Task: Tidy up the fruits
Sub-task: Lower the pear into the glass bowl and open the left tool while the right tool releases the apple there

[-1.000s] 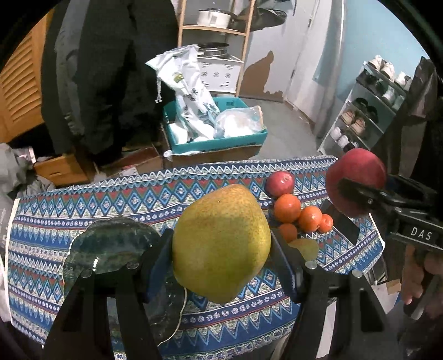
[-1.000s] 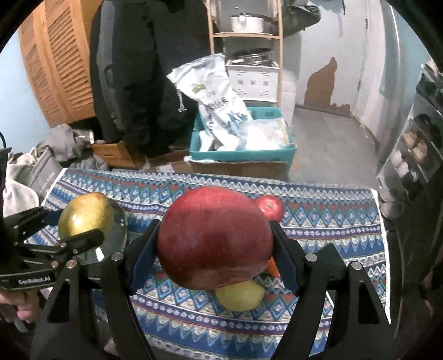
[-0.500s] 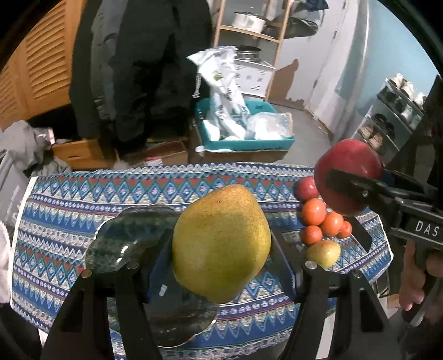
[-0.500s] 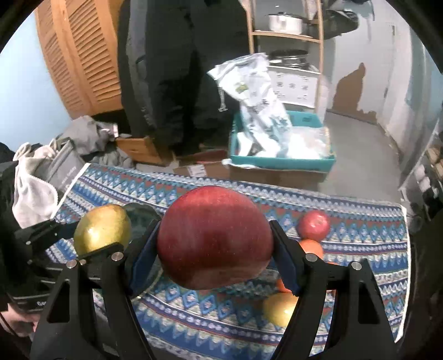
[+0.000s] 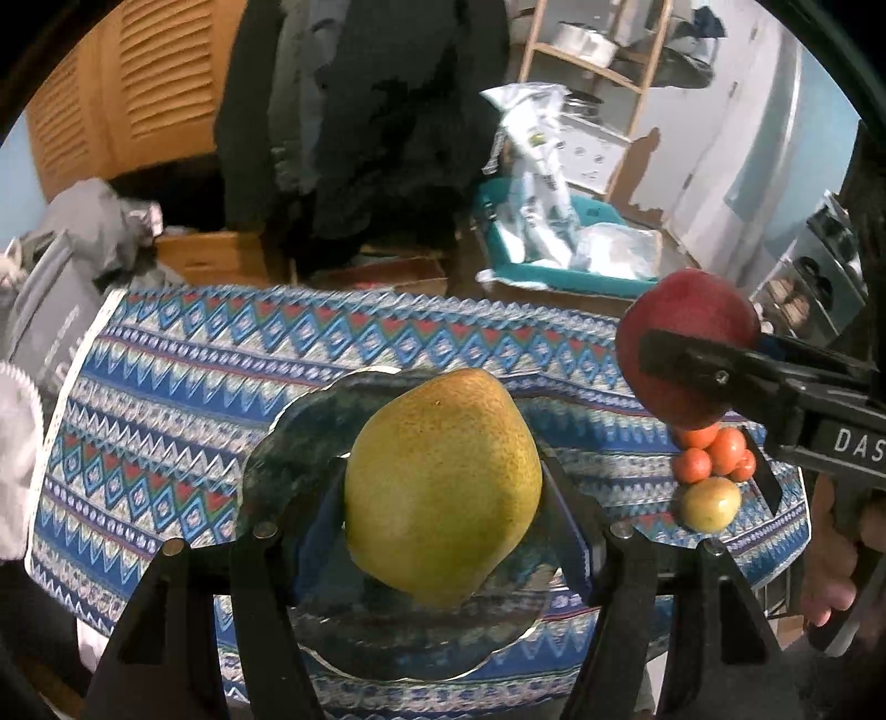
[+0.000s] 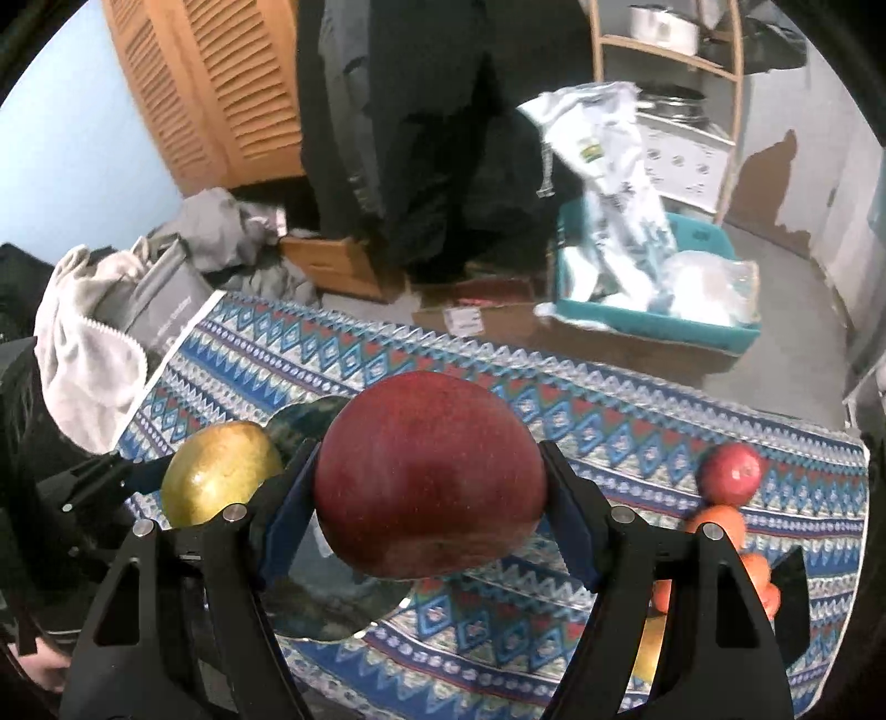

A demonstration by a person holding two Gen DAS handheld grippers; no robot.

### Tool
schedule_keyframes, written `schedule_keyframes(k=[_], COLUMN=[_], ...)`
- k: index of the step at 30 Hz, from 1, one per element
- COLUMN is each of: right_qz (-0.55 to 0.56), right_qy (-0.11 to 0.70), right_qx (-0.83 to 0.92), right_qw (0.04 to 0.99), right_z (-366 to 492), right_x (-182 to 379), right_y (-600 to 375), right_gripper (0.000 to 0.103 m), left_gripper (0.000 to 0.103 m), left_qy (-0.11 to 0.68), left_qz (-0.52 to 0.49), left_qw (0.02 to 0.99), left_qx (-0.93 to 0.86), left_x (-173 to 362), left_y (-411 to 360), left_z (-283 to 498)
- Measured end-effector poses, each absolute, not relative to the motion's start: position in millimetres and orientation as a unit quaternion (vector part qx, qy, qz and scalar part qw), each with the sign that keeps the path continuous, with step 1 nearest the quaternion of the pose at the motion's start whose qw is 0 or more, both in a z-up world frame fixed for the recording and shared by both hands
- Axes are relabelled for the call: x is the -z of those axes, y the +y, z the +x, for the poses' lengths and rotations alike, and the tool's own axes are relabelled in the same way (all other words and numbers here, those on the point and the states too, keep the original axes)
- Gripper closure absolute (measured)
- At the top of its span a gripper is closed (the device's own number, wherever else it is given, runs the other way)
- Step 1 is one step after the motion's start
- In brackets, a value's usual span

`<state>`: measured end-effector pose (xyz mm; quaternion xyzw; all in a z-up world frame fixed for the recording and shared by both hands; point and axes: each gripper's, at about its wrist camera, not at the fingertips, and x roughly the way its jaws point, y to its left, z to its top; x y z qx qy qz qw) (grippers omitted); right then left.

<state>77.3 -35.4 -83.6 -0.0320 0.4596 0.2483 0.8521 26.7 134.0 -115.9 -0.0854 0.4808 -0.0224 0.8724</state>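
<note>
My left gripper (image 5: 443,493) pinches a yellow-green pear (image 5: 443,487) above the dark glass plate (image 5: 299,443), hiding its middle. My right gripper (image 6: 429,498) clamps a red apple (image 6: 429,476); behind it the far-right tangerines (image 6: 720,523) are half hidden.

Both wrist views dim, indoor light, cool cast; strong fisheye bending with black vignette at corners; background shelf (image 6: 664,50) and white bag (image 6: 603,183) smeared by motion blur; soft sheen on red apple (image 6: 429,476); faint reflections on dark glass plate (image 5: 310,437); pear (image 5: 443,493) sharp.
</note>
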Motion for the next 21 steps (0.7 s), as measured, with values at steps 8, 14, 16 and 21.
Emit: schedule_keyframes(k=[8,14,16,21], right_qz=[-0.047,-0.058,-0.059,-0.060], right_qy=[0.487,0.511,0.522,0.548], right_qx=[-0.262,-0.266,-0.267,-0.265], right_qw=[0.832,0.815,0.808,0.791], right_z=[86,87,87,87], right_x=[115,141,150,174], right_y=[-2,12,15,18], right_gripper=[0.027,0.027,0.027,0.027], left_gripper=[0.034,0.034,0.034,0.034], left_qy=[0.516,0.540,0.547,0.561], left_qz=[-0.092,-0.093,-0.096,-0.088], left_qw=[0.852,0.836,0.831,0.822], left_qx=[-0.009,-0.026,-0.029,-0.032], left_x=[157,185,192,206], left_y=[167,183,187,187], left_z=[25,24,25,26])
